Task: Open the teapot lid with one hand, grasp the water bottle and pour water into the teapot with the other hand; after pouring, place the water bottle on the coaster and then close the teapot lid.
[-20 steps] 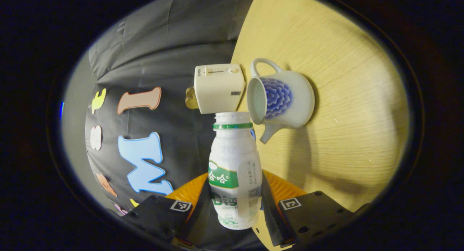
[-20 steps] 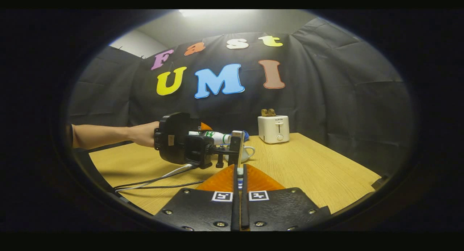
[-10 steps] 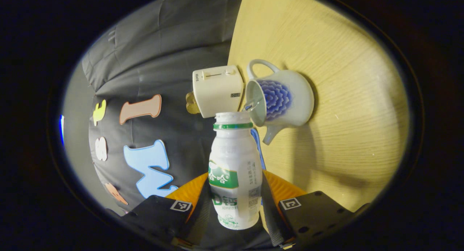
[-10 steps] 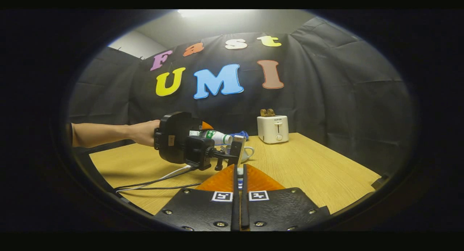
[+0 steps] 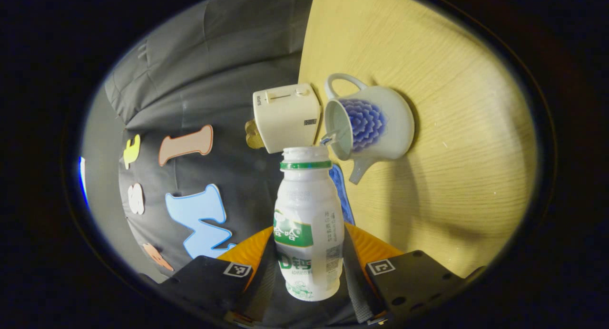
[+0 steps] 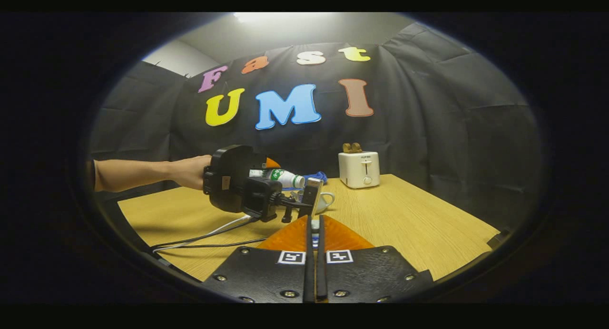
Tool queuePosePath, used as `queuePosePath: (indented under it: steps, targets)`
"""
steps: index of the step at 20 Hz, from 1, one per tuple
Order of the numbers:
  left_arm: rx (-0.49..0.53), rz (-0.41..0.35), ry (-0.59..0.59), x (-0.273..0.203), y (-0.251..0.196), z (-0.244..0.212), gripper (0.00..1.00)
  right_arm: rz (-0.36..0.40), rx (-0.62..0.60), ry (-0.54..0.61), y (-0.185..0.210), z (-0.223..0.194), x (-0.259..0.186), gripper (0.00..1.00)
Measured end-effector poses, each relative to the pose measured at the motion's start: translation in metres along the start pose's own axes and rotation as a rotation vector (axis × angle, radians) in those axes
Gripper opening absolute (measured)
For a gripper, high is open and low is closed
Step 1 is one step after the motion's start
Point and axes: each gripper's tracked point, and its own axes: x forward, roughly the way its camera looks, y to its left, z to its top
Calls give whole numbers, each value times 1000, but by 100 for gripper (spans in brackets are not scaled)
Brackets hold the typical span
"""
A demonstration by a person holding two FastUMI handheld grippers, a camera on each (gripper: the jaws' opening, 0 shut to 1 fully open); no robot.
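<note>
Now water runs from the tipped white plastic water bottle (image 5: 308, 234) (clamped in the left tool (image 5: 309, 276)) into the lidless blue-flowered white ceramic teapot (image 5: 368, 124), where a second ago none flowed; pouring is underway; the right tool (image 6: 314, 253) is pressed together, on what cannot be told.

both views share teapot (image 5: 368, 129), toaster (image 6: 359, 169).

The left gripper (image 5: 309, 276) is rolled onto its side, both fingers pressed against something held between them. In the right gripper view a hand (image 6: 190, 171) grips it from behind, bare forearm reaching in level from the left. The right gripper (image 6: 314, 267) sits level — its fingers nearly together, a thin slit between them.
</note>
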Motion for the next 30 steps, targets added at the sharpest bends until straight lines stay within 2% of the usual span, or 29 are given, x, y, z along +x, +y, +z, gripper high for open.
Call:
queuePosePath:
  steps: [1,2,3,4,6,7,8,9,10,11,12,23,24,27,28,29,30]
  targets:
    - [6,2,2,0,0,-1,81,1,2,2,0,0,0,2]
    - [12,4,2,0,1,-1,74,5,6,-3,1,1,0,2]
    - [17,1,6,1,0,-2,74,5,6,-5,1,2,-1,2]
    - [21,0,8,2,0,-3,80,4,2,-5,0,2,0,2]
    - [29,-2,8,3,0,-5,80,6,5,-4,0,1,0,2]
    - [32,1,8,3,1,-6,74,6,4,-1,0,1,0,2]
    - [36,3,7,3,2,-5,74,5,3,1,0,-1,1,2]
    - [40,7,5,3,2,-5,81,6,8,3,-1,-1,1,2]
    - [43,9,4,2,3,-4,80,7,12,6,-1,-2,1,2]
    - [46,11,5,2,3,-4,66,6,10,6,-1,-2,1,2]
    - [50,9,8,3,2,-5,74,9,11,4,0,-1,1,2]
    - [133,29,-13,4,7,6,73,17,23,-13,0,2,-1,2]
    - [138,35,-14,2,9,7,66,17,22,-9,0,0,-1,2]
    - [143,37,-19,-1,9,10,65,29,47,10,0,-5,1,2]
    - [152,39,-19,-1,10,10,73,30,52,16,0,-5,1,2]
    - [162,41,-19,-1,10,11,66,28,51,11,0,-4,1,2]
    - [170,40,-18,-1,10,11,66,26,49,12,-1,-4,1,2]
